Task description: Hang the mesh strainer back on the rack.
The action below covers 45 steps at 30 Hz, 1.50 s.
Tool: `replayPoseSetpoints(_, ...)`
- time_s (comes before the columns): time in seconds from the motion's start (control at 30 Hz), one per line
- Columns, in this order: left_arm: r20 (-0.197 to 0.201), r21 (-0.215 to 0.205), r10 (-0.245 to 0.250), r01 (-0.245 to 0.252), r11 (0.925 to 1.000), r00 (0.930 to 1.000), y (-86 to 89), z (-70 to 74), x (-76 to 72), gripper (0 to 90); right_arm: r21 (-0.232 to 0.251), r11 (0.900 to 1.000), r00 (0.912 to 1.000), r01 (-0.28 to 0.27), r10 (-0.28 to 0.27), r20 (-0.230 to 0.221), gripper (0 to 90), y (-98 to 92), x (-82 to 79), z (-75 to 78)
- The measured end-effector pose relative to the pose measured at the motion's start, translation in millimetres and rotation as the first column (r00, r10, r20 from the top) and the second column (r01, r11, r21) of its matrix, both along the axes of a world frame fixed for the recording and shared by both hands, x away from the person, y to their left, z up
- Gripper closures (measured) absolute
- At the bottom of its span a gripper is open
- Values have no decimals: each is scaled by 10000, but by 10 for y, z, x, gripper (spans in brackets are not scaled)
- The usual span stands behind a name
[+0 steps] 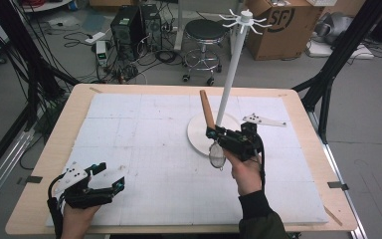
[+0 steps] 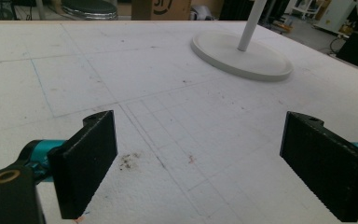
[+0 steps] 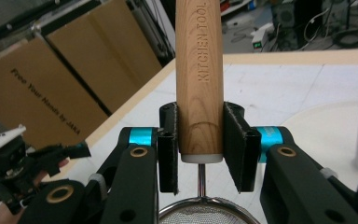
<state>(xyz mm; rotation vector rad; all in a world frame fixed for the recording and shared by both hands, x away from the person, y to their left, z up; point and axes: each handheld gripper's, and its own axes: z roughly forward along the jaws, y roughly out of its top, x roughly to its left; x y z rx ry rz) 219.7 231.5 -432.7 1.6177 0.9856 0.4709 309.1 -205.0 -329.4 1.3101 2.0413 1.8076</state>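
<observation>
A small mesh strainer (image 1: 217, 154) with a wooden handle (image 1: 207, 108) is held above the white mat, handle up and tilted left, mesh bowl hanging low. My right gripper (image 1: 214, 133) is shut on the lower end of that handle (image 3: 199, 70), which reads "KITCHEN TOOL"; the mesh rim (image 3: 205, 215) shows just below the jaws. It hovers over the round base (image 1: 197, 135) of a white hanging stand (image 1: 231, 69) with hooks at its top. My left gripper (image 1: 112, 175) rests at the mat's front left, open (image 2: 200, 140), with nothing between its pads.
The white mat (image 1: 144, 129) covers a wooden table (image 1: 49, 149). Beyond the far edge stand a stool (image 1: 204, 35), a cardboard box (image 1: 283, 25) and computer towers (image 1: 129, 27) among cables. Black frame legs (image 1: 328, 74) flank the table.
</observation>
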Motion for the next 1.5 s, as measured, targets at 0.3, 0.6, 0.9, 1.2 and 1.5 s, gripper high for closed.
replayPoseSetpoints(0.3,-139,-121,-31,29,9999,9999,11,-7,11,116,359,9979,9947,531,-560,866,689,-147,-78,143)
replayPoseSetpoints(0.6,-191,-169,-43,39,9998,9998,20,-12,17,116,959,9899,9796,1048,-1194,1617,690,-336,-157,267)
replayPoseSetpoints(0.9,-321,-169,-34,29,9999,9995,11,-22,26,116,1580,9773,9602,1414,-1742,2184,690,-453,-183,428)
replayPoseSetpoints(1.2,-320,-245,-27,19,9997,9995,21,-20,26,115,1930,9659,9404,1727,-2200,2595,690,-537,-142,619)
replayPoseSetpoints(1.5,-312,-161,-23,18,9999,9995,18,-21,28,116,2289,9542,9238,1925,-2549,2857,690,-625,-78,814)
